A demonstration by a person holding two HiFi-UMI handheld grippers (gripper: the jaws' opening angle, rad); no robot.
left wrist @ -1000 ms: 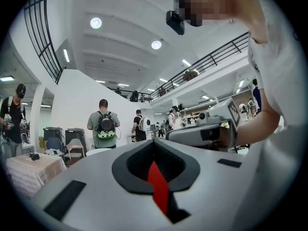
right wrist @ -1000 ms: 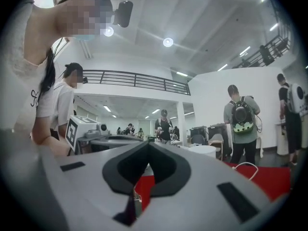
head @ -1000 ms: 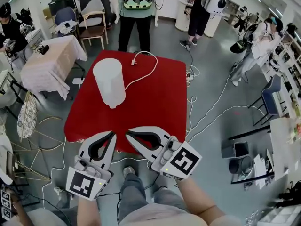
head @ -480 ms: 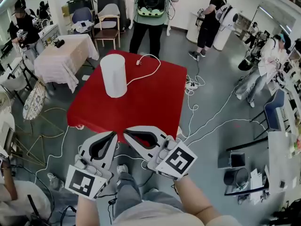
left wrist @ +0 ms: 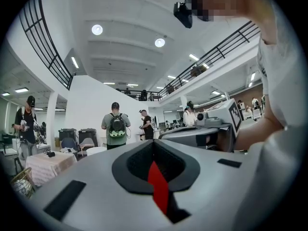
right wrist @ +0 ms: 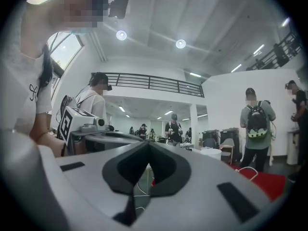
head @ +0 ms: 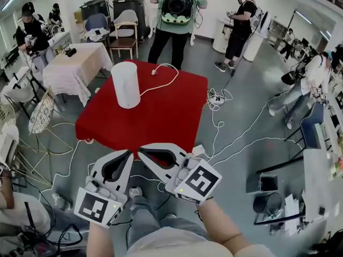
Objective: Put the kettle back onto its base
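White cylindrical plastic kettle [head: 125, 84]: upright on red-clothed worktop [head: 166, 116], well ahead of left hand-held gripper [head: 127, 154] and right hand-held gripper [head: 142, 152], both closed, empty. Likely rigid, slippery; handle unseen, so clasp the sides.

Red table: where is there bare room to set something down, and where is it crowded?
Bare: the near half, between the white kettle and the near edge, and the right side past the cable. Crowded: far left.

open lab hall: mezzanine railing [right wrist: 149, 83], draped tables [head: 75, 63], floor cables [head: 215, 98], backpacked people [head: 178, 7]
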